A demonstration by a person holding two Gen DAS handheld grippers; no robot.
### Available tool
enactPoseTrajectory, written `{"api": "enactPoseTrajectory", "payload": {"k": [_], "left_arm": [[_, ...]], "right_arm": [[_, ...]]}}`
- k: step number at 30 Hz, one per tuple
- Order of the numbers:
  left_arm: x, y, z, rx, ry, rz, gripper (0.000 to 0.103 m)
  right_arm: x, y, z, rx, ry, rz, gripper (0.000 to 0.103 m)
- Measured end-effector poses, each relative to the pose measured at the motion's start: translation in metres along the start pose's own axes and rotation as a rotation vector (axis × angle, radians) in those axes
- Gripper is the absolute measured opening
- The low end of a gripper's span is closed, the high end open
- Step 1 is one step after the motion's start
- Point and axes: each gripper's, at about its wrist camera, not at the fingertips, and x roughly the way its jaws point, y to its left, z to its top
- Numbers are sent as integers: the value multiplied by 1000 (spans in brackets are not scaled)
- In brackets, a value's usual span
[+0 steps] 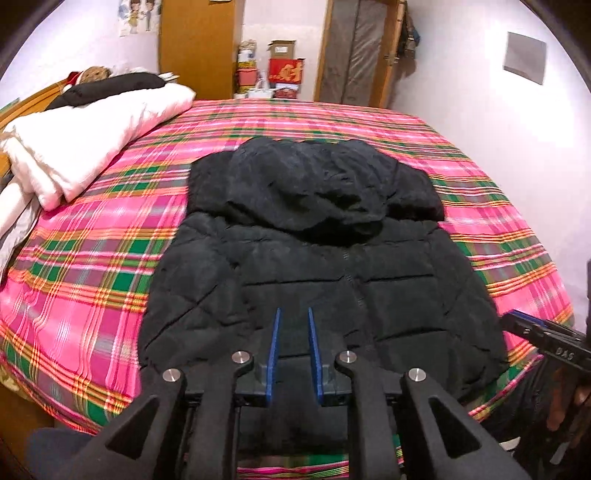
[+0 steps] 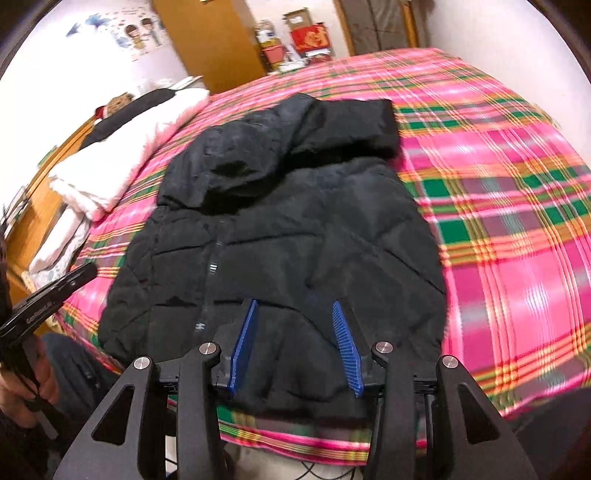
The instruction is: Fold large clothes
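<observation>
A bed carries everything; its cover is a pink plaid sheet with green, orange and white bands. Along the left edge of the bed lies a folded white quilt, and a black garment rests on top of it toward the headboard corner. Beyond the far edge of the bed stand a wooden wardrobe, a stack of boxes, and a red box bearing a gold character (not legible at this resolution). A cartoon poster hangs on the far wall.

The black puffer jacket lies flat near the middle of the near edge of the bed, hem toward the near edge, hood toward the far edge. Its surface is quilted with diagonal and horizontal stitch lines. A zipper runs down the centre front and appears closed. The hood lies crumpled over the collar area, and the sleeves appear folded in across the top.

The left gripper hovers over the hem with its blue pads a narrow gap apart, holding nothing. The right gripper hovers over the hem as well, its pads spread wide, holding nothing. Neither touches the fabric as far as can be seen.
</observation>
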Motion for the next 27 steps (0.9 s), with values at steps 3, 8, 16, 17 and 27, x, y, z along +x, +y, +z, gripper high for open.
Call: {"api": "enactPoseTrajectory", "payload": {"k": [3, 8, 16, 17, 27], "left_arm": [[8, 21, -5, -40, 14, 35, 21], [24, 59, -14, -128, 50, 90, 29], [58, 123, -32, -384, 145, 144, 40], [63, 128, -34, -411, 160, 154, 40], [83, 127, -48, -424, 234, 163, 52]], "right_arm": [[3, -18, -4, 51, 8, -30, 43], [14, -49, -10, 152, 45, -66, 55], [30, -88, -17, 285, 86, -115, 56], [34, -92, -19, 307, 102, -111, 56], [49, -101, -33, 392, 184, -17, 57]]}}
